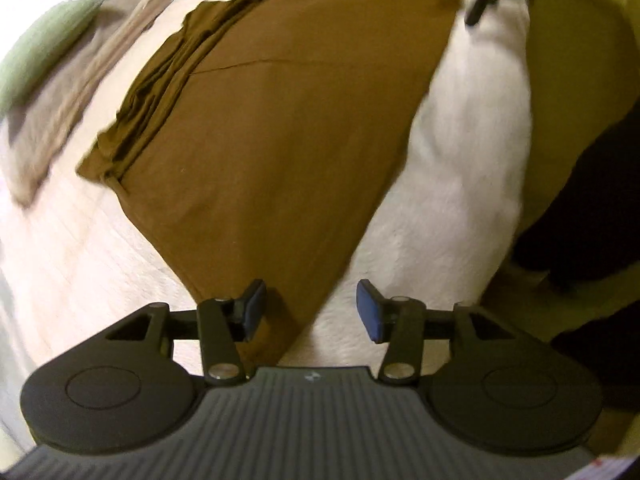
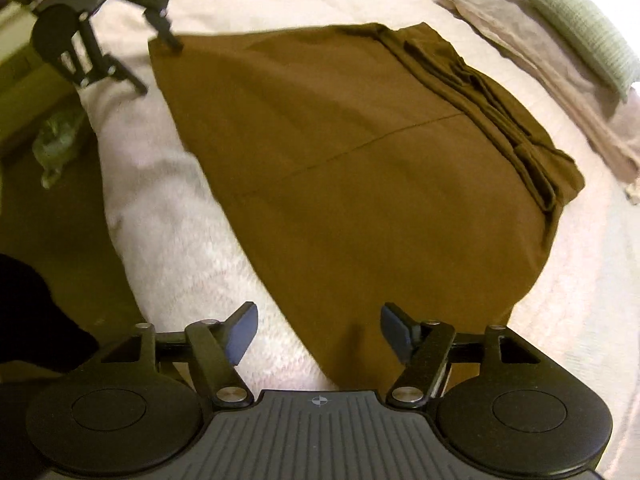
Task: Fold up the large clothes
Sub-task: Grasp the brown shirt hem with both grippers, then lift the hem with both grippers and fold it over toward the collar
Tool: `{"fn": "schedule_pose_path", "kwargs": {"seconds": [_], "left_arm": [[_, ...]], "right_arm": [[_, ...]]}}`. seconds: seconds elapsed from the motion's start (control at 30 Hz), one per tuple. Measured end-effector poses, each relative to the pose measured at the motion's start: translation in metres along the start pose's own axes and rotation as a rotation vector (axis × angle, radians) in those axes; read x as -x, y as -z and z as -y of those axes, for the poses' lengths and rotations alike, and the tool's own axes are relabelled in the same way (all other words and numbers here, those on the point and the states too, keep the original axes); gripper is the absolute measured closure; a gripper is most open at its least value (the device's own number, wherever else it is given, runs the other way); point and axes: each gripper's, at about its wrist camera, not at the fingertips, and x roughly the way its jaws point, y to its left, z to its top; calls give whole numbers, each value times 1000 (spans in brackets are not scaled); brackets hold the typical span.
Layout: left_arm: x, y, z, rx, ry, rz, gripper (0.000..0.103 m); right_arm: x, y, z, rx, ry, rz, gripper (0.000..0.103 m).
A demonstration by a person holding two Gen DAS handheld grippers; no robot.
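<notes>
You have a plain brown garment [image 1: 280, 140], unpatterned, on a white bedcover [image 1: 472, 152] with faint quilted lines. Beside it you see a beige-grey cloth [image 2: 552, 76] and a pale green knit-textured pillow [image 2: 584, 28]. Your grippers are black with blue pads [image 1: 370, 312]. The floor [image 2: 52, 200] reads olive-brown.

one brown garment [image 1: 280, 140], two grippers [image 1: 310, 310] [image 2: 318, 330], one green cushion [image 2: 580, 24]

- A bed [image 1: 460, 160] with a white quilted cover.
- Brown folded garment [image 1: 280, 140] flat on it.
- Beige cloth [image 2: 540, 52] and green pillow [image 2: 580, 24] beyond.
</notes>
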Motion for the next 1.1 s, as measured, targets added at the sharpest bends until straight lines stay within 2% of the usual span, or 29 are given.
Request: {"fn": "schedule_pose_path", "kwargs": {"seconds": [0.13,0.2,0.27,0.37,0.43,0.53,0.6,0.63,0.67,0.7,0.73,0.9,1.1], "left_arm": [[-14,12,20,-209,-103,28,55],[-15,18,26,-277,-128,47,55],[-14,25,27,-313,-164,59,60],[-16,28,18,-273,-183,57,75],[-17,26,13,-234,-182,63,89],[-14,21,0,-148,-166,77,95],[-6,18,-13,-64,-145,89,97],[-1,16,-19,-26,-134,97,98],[4,13,-23,-1,-129,100,98],[11,11,-29,24,-126,107,99],[17,10,-31,38,-128,112,99],[45,2,-37,55,-134,141,102],[68,1,-22,56,-128,153,103]], "right_arm": [[-9,12,-18,98,100,-14,35],[-16,21,-28,189,154,-17,34],[-20,29,-30,241,202,-30,34],[-30,44,-25,293,307,-72,34],[-36,54,-18,331,360,-94,34],[-42,68,-13,423,391,-92,36],[-44,71,-8,464,390,-96,56],[-43,70,-3,460,377,-104,78],[-40,69,1,452,377,-102,90],[-34,67,4,441,375,-95,92],[-27,63,9,420,369,-92,99],[10,50,18,358,385,-81,102],[36,51,0,363,380,-85,102]]}}
